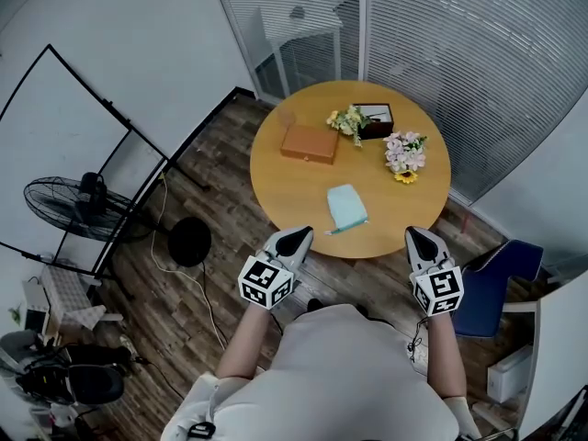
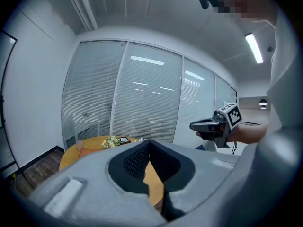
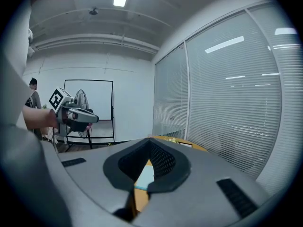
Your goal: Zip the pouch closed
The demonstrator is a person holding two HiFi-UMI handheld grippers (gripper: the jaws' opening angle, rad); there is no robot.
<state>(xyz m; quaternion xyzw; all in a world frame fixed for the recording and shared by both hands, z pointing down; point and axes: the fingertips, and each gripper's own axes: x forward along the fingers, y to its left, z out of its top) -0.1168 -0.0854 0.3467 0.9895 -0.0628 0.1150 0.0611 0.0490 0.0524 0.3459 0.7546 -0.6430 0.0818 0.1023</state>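
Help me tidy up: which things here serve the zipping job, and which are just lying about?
For the job: pouch; left tool; right tool.

Lying about: brown case; yellow flowers; pink flowers; fan.

Head view looks steeply down from high above the round table. Both gripper views sit low beside its near edge, facing across it.

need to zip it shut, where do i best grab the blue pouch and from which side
Probably its near short end, coming in low over the table edge by you. The pouch lies flat, so only a thin edge gives a bite. The small tab at its near left corner may be the zipper pull; too small to tell.
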